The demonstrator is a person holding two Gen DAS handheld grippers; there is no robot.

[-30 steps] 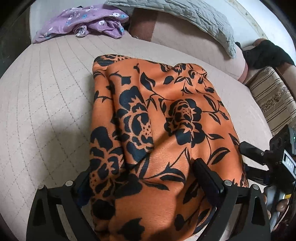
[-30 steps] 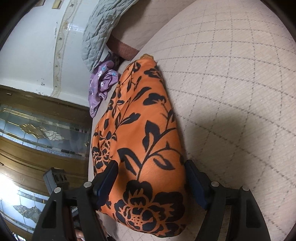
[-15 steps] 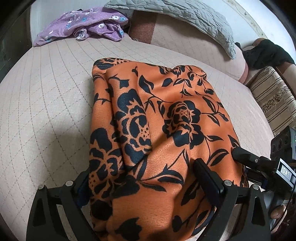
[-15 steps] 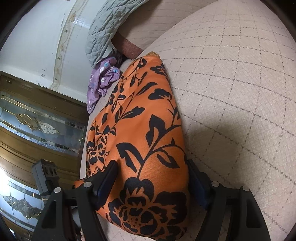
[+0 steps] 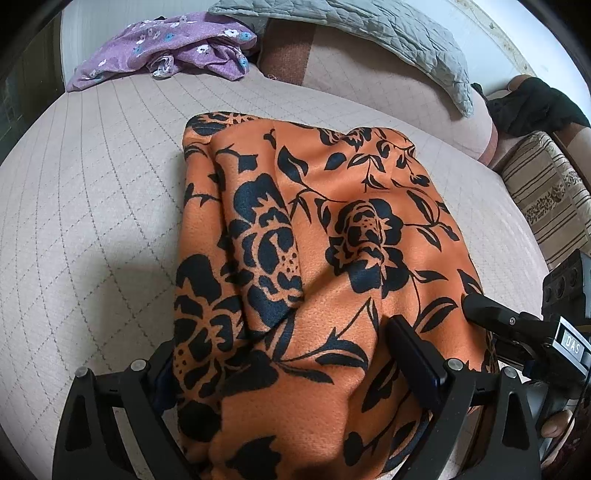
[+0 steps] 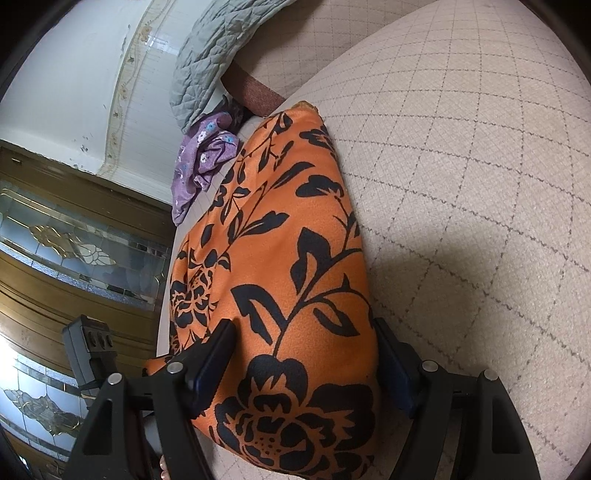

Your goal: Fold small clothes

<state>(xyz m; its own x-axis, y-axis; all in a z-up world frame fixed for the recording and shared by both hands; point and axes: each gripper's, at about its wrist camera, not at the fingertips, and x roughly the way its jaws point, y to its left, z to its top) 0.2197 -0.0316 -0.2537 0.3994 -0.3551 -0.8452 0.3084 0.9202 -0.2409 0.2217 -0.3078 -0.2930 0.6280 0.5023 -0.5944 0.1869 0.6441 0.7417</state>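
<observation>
Left gripper [image 5: 284, 354] clamped on near edge of orange floral garment [image 5: 314, 258], spread folded across beige quilted cushion [image 5: 92, 206]. Right gripper [image 6: 303, 365] pinching same garment's other near corner. Purple cloth [image 5: 166, 44] far behind.

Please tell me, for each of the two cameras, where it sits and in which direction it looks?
Left wrist view: on the left gripper, looking across the orange black-flowered cloth toward the purple flowered garment; its jaws straddle the cloth, and the right gripper shows.
Right wrist view: on the right gripper, rolled sideways, looking along the cloth's edge; jaws straddle it.
Shared: cloth, purple garment, grey quilted blanket, beige checked sofa seat.
</observation>
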